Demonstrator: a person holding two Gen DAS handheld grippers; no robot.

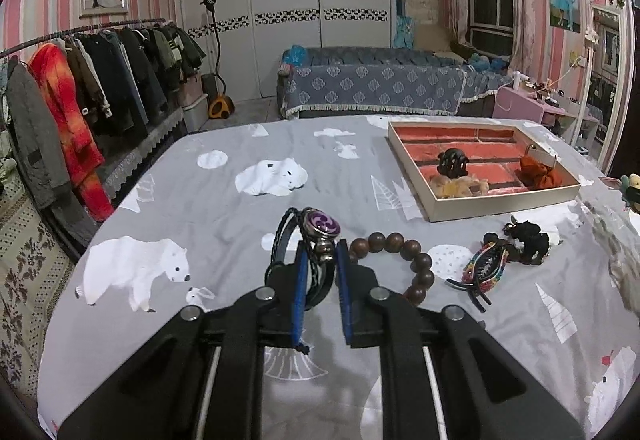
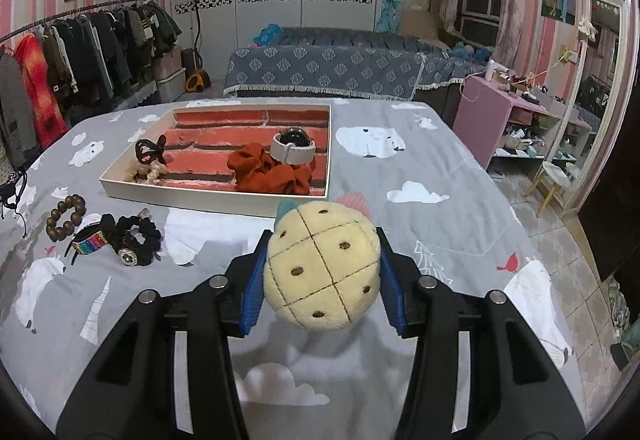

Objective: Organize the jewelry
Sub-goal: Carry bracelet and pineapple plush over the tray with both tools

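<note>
The leather bracelet [image 1: 310, 240] with its purple charm is clamped upright in the left gripper [image 1: 322, 272] above the table [image 1: 224, 207] — likely bound for the tray [image 1: 480, 213] — while the right gripper [image 2: 322, 272] jaws squeeze a plush pineapple [image 2: 322, 266].

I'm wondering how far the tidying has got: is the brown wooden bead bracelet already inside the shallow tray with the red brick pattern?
No, the brown wooden bead bracelet lies on the grey bedspread, outside the brick-patterned tray.

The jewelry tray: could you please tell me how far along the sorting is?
Done: black claw clip, orange scrunchie and watch lie in the tray. In hand: left gripper holds a braided bracelet, right gripper a plush clip. Left: bead bracelet, rainbow clip, black scrunchie.
</note>
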